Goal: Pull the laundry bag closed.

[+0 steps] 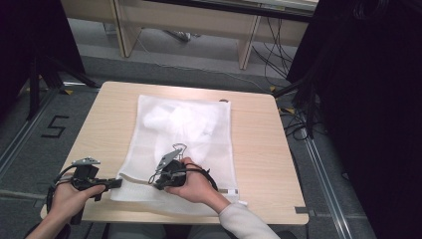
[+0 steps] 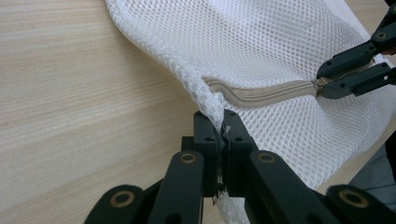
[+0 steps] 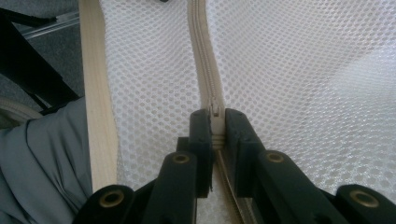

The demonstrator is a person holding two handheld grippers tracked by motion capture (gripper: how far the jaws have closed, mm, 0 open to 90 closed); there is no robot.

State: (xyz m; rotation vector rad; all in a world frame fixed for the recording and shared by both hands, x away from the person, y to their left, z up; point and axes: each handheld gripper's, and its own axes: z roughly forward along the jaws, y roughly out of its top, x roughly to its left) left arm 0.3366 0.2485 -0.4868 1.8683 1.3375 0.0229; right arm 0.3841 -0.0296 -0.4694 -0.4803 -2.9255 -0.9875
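Altogether two grippers work on one white mesh laundry bag (image 1: 184, 134), which lies flat on the single wooden desk (image 1: 259, 149) with some white cloth inside it. At the left, the left gripper (image 1: 118, 183) has its jaws closed on the bag's near left corner, the mesh edge pinched between its pads (image 2: 205, 135). One beige zipper (image 2: 266, 93) runs along the bag's near edge from that corner. Further right, the right gripper (image 1: 155, 184) is clamped shut on the zipper's one slider (image 3: 216, 116), with the closed zipper teeth running away ahead of it. One grey sleeve (image 1: 244, 221) shows on the right forearm.
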